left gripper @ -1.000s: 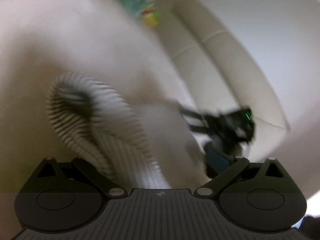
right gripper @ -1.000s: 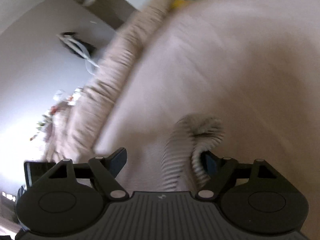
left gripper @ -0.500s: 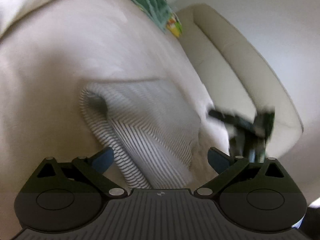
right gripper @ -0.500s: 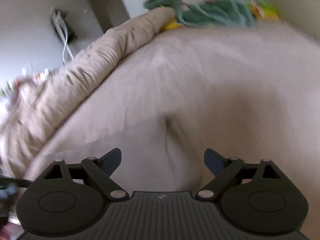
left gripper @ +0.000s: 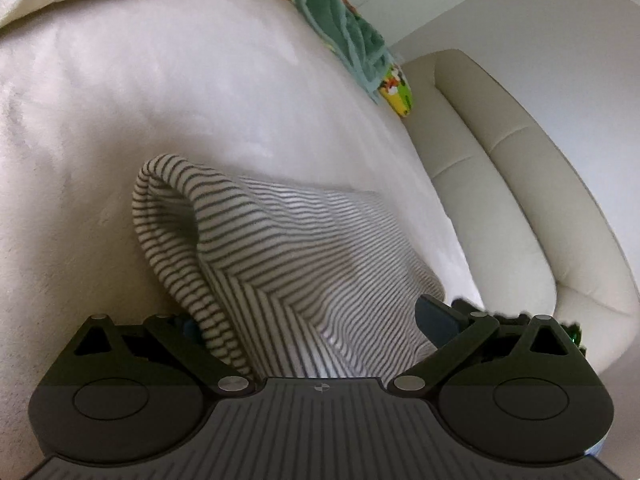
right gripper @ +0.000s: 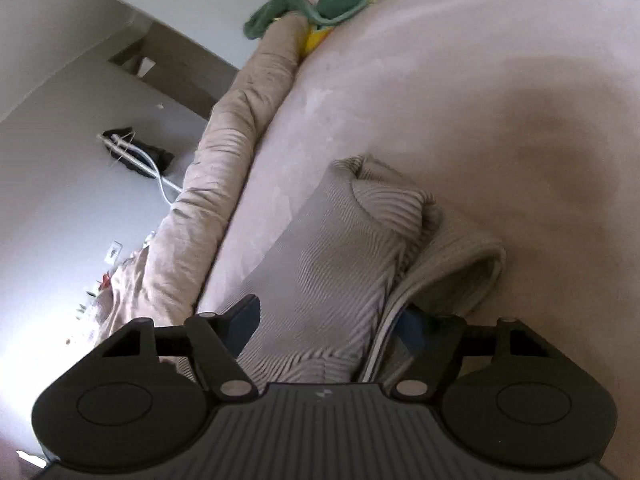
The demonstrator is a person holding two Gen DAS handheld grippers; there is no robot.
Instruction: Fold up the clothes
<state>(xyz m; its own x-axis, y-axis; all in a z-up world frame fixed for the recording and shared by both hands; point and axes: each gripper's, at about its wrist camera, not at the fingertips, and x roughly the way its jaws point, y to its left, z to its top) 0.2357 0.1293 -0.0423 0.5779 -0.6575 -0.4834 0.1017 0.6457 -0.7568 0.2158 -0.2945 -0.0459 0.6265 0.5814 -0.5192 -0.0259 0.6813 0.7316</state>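
both grippers, left (left gripper: pixel 312 320) and right (right gripper: pixel 328 320), spread wide.

Cream sofa (left gripper: pixel 520 200) beside white wall (left gripper: pixel 540 12)

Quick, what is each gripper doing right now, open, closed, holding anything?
Left gripper: open, jaws on either side of the striped garment, not clamped.
Right gripper: open, striped garment between the jaws.

My left wrist camera looks close over the striped garment (left gripper: pixel 288 264) toward the sofa (left gripper: pixel 520 184); my right views the same garment (right gripper: pixel 332 272) (closely) toward the wall (right gripper: pixel 60 128).
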